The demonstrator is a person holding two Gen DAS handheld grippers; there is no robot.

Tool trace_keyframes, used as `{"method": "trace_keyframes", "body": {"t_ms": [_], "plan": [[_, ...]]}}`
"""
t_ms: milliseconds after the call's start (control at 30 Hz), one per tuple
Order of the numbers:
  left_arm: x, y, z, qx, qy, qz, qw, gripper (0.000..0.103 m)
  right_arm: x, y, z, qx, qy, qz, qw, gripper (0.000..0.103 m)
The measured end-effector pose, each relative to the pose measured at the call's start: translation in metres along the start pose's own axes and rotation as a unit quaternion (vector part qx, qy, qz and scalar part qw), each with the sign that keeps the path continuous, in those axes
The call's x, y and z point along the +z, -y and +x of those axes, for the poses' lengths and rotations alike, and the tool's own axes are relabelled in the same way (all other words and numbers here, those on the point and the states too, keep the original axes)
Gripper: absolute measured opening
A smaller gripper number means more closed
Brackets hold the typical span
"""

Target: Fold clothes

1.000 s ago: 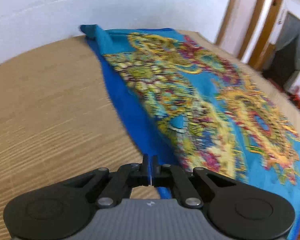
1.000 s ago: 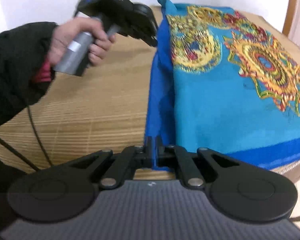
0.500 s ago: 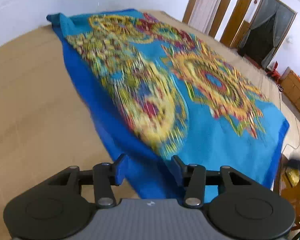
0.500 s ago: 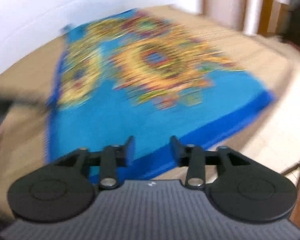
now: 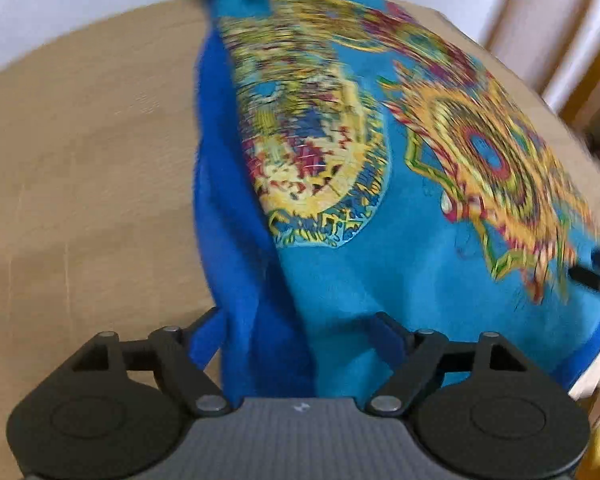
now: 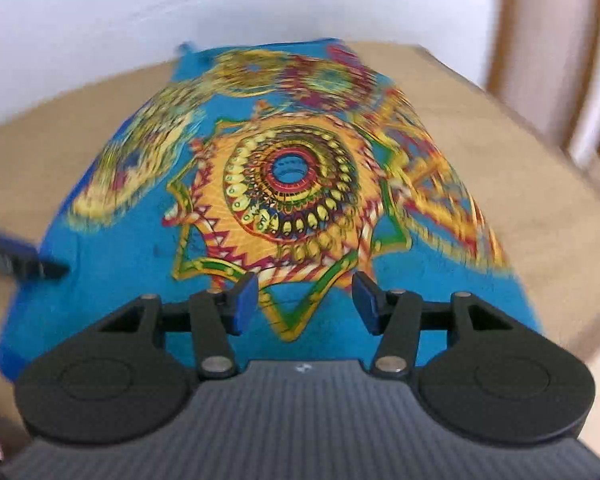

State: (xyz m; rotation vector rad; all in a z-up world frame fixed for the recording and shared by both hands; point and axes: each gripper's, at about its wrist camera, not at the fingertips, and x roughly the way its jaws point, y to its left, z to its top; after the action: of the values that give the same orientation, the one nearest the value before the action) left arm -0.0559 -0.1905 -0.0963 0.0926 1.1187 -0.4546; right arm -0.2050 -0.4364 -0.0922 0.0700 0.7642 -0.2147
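A bright blue cloth [image 5: 380, 248] with yellow and red medallions lies folded flat on a tan woven mat [image 5: 80, 160]. Its darker blue border runs along the left edge. My left gripper [image 5: 296, 332] hovers over that near-left edge with its jaws opening; the border shows between the fingers, but the pads do not press it. In the right wrist view my right gripper [image 6: 306, 300] is over the cloth [image 6: 112, 280] just short of the big round medallion. Its jaws are also opening, with nothing gripped. The left gripper's dark fingers [image 6: 24, 260] show at the left edge.
The mat [image 6: 540, 200] extends past the cloth on both sides. A white wall [image 5: 60, 0] rises behind it. A wooden door frame [image 5: 560, 40] stands at the far right. The mat's edge drops off at the right.
Both grippers were shut on the cloth's blue edge and have let go, jaws spreading. Both moved across the cloth; the right one now faces the central medallion.
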Motion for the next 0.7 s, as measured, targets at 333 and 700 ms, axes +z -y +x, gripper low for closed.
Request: {"method": "trace_keyframes", "body": {"t_ms": [333, 700], "plan": [[-0.018, 0.019, -0.001, 0.064, -0.007, -0.031, 0.9975, 0.092, -0.004, 0.135, 0.006, -0.029, -0.035, 0.080, 0.996, 0.055], [-0.039, 0.043, -0.018, 0.033, -0.042, -0.044, 0.9976, 0.007, -0.010, 0.124, 0.022, 0.052, -0.065, 0.019, 0.996, 0.055]]}}
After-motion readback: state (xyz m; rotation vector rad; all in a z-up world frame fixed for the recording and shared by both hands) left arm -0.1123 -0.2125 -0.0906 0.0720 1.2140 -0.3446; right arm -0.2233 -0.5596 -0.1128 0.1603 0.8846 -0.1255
